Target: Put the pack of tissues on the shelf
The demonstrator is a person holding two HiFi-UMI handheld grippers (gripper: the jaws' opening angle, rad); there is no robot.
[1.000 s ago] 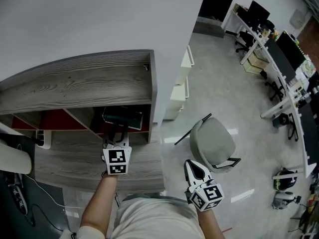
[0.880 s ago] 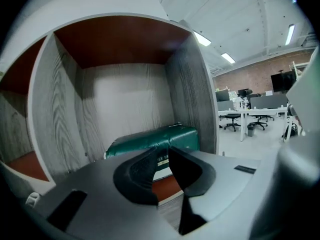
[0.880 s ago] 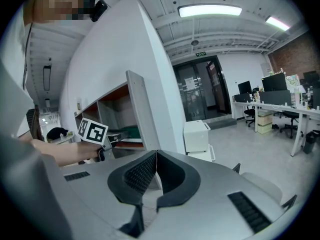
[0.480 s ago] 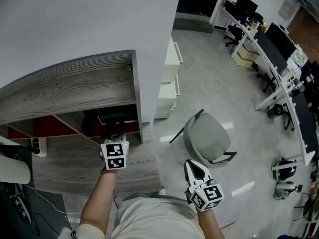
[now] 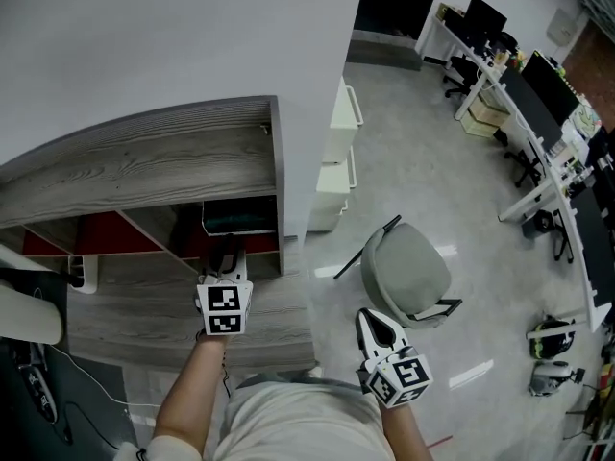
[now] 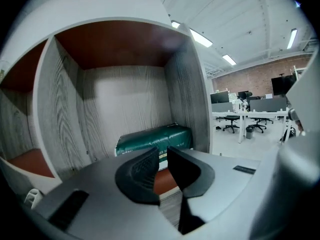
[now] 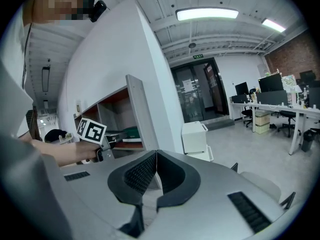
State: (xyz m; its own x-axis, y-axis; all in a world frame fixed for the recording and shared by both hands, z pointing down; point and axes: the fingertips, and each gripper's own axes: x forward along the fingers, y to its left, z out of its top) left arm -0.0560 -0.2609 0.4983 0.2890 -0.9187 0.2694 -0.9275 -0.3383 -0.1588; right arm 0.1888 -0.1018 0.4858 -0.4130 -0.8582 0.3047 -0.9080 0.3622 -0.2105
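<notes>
The dark green pack of tissues lies flat inside the right-hand compartment of the grey wood-grain shelf, against its back wall. From above, the pack shows just under the shelf top. My left gripper is just outside that compartment, apart from the pack. Its jaws are closing to a narrow gap with nothing between them. In the head view the left gripper points at the compartment. My right gripper hangs low beside the person's body, with its jaws pressed together and empty.
A grey wooden tabletop lies under the left gripper. A grey office chair stands to the right and a white drawer cabinet stands beside the shelf. Desks with monitors line the far right, and helmets lie on the floor.
The head view swung left and back. The left gripper stays in front of the compartment, and the pack keeps its place on the shelf. The right gripper has not moved.
</notes>
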